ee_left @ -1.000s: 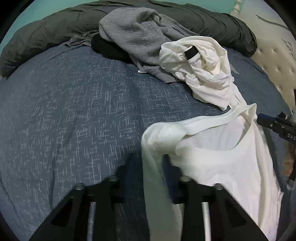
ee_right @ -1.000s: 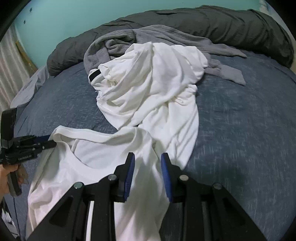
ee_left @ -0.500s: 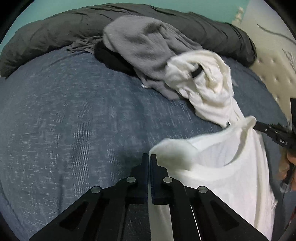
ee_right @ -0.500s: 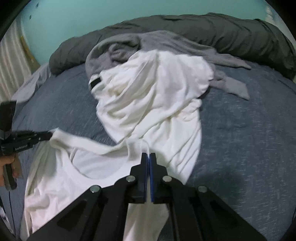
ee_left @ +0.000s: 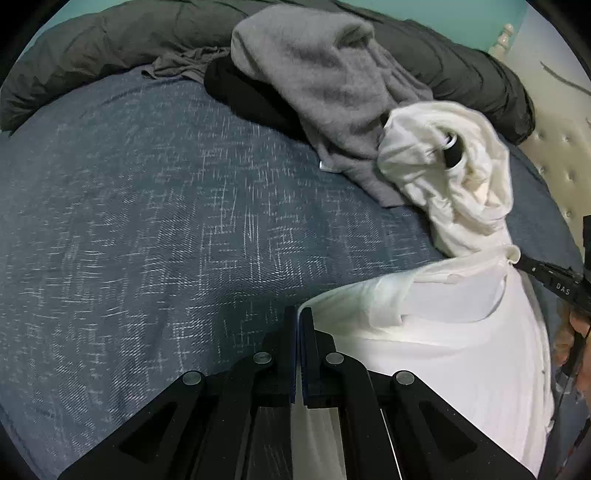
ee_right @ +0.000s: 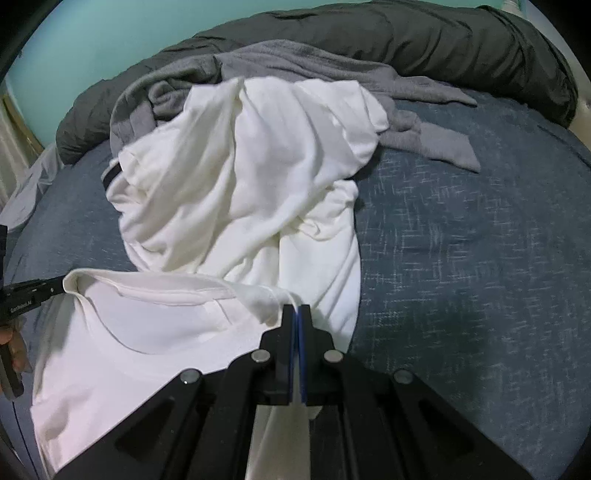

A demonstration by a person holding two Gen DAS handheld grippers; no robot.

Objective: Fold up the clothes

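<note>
A white T-shirt [ee_left: 461, 332] [ee_right: 147, 332] hangs stretched between both grippers over a blue bedspread [ee_left: 147, 221] [ee_right: 480, 258]. My left gripper [ee_left: 298, 314] is shut on one shoulder of the shirt; white cloth runs down between its fingers. My right gripper [ee_right: 296, 310] is shut on the other shoulder. The round neckline [ee_right: 155, 295] sags between the two grips. In the left wrist view the right gripper [ee_left: 517, 260] shows at the right edge, pinching the cloth. The left gripper [ee_right: 61, 286] appears at the left edge of the right wrist view.
Further back lies a crumpled white garment [ee_left: 461, 166] [ee_right: 251, 177] against a grey sweater [ee_left: 332, 92] [ee_right: 369, 85]. A dark grey duvet [ee_left: 92, 48] [ee_right: 406, 33] runs along the far side. A cream tufted headboard [ee_left: 557, 155] stands at the right. A hand [ee_right: 13, 343] grips the left tool.
Both grippers closed from open onto the white shirt's shoulders. They then drew the shirt toward the near side, pulling its collar taut between them.
</note>
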